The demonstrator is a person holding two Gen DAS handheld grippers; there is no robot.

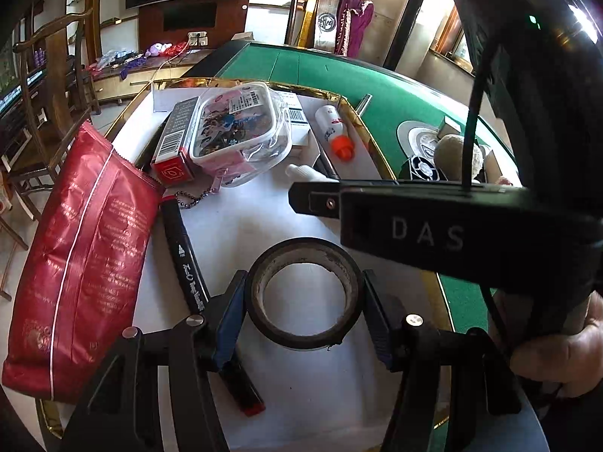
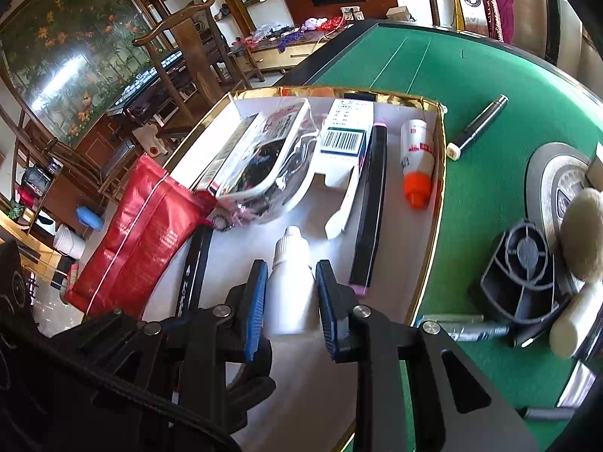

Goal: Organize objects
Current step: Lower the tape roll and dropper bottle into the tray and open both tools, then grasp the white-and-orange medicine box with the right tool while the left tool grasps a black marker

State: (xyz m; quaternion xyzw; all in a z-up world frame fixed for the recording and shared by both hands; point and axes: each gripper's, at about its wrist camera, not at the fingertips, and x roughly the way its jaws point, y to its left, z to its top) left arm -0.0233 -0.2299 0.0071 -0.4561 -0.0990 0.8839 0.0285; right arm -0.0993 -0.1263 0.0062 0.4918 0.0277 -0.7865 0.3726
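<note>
Left gripper (image 1: pixel 303 303) has its fingers (image 1: pixel 230 324) clamped on a black tape roll (image 1: pixel 303 297), over the white tray (image 1: pixel 241 226). Right gripper (image 2: pixel 290 301) grips a small white dropper bottle (image 2: pixel 290 293) w/ narrow fingers (image 2: pixel 258 301). Red pouch (image 1: pixel 79 256) sits left of both, orange-capped glue bottle (image 2: pixel 414 162) further ahead on the right, black marker (image 1: pixel 188 260) just left of the tape.

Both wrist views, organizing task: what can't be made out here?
- Left wrist view: the right gripper's black body crosses the frame and hides the small white dropper bottle except its tip.
- Left wrist view: the black marker pen runs under the left gripper, which is closed on the black tape roll; its middle is hidden.
- Right wrist view: small print on the white glue bottle with orange cap is too small to read.
- Right wrist view: the cream plush toy is cut off by the right edge.
</note>
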